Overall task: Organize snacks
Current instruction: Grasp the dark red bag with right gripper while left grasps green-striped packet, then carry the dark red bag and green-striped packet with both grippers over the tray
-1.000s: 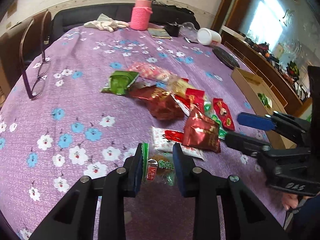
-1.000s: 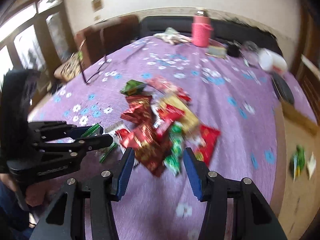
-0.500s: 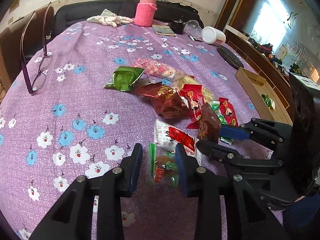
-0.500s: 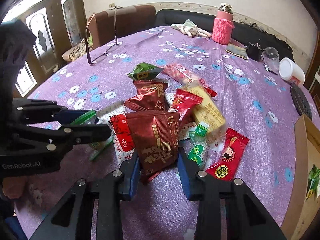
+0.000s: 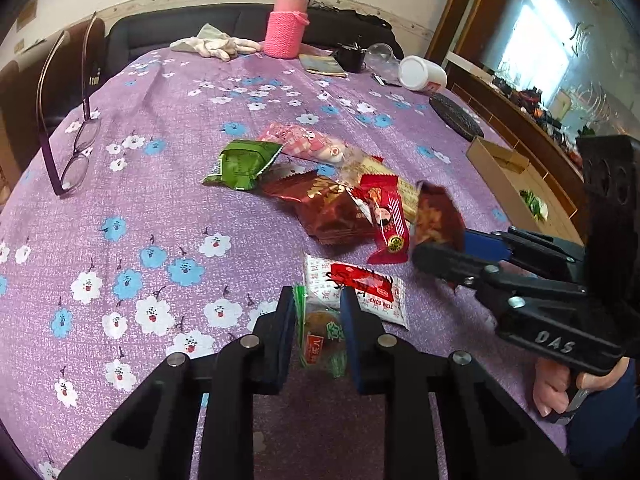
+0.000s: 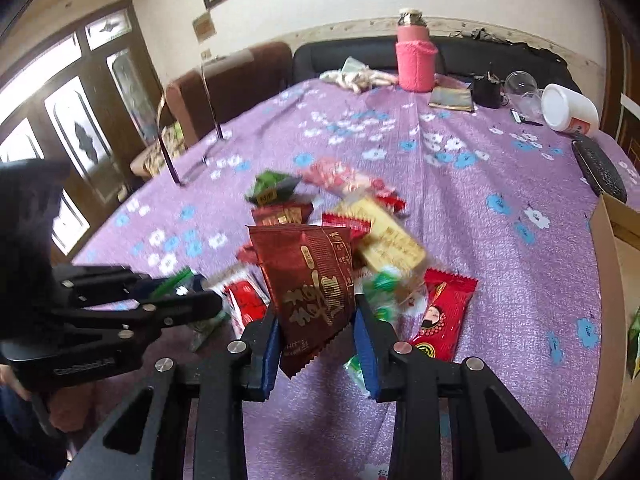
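Note:
On the purple flowered cloth lies a heap of snack packets: a green one (image 5: 242, 162), a pink one (image 5: 308, 144), a dark red one (image 5: 324, 208), a bright red one (image 5: 386, 216) and a white-and-red one (image 5: 356, 288). My left gripper (image 5: 318, 312) is shut on a clear packet with green edges (image 5: 320, 336), low at the near side of the heap. My right gripper (image 6: 316, 328) is shut on another dark red packet (image 6: 308, 276), which stands tilted above the heap. The left wrist view shows that gripper (image 5: 440, 248) at the right, its packet (image 5: 436, 216) raised.
An open cardboard box (image 5: 504, 172) sits at the table's right edge. Purple glasses (image 5: 68, 128) stand at the left. At the back are a pink-sleeved bottle (image 5: 286, 28), white gloves (image 5: 216, 44), a white jar (image 5: 422, 74) and a black disc (image 5: 456, 116).
My right gripper closed on the dark red packet and raised it off the heap. My left gripper opened slightly, then closed again on the clear green-edged packet.

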`<move>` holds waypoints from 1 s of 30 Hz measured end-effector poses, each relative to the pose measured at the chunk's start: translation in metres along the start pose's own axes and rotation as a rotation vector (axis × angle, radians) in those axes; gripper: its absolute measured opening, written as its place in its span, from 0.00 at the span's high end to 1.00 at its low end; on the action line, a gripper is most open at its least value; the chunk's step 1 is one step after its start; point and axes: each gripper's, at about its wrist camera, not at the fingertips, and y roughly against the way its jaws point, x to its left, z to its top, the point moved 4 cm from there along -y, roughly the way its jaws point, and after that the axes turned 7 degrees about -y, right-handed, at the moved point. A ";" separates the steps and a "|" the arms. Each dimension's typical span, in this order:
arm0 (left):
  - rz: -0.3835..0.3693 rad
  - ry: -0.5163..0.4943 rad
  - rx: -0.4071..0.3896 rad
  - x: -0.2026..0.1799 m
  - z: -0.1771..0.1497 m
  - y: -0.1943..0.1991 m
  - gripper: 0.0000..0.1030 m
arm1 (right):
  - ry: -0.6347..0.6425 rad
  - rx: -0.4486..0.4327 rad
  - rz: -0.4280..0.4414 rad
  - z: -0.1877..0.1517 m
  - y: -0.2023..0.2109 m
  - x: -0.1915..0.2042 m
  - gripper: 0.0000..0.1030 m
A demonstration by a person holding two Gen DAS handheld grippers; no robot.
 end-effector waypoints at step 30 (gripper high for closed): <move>-0.011 0.037 -0.084 0.001 0.008 0.015 0.81 | -0.253 -0.175 -0.065 0.025 0.050 -0.065 0.65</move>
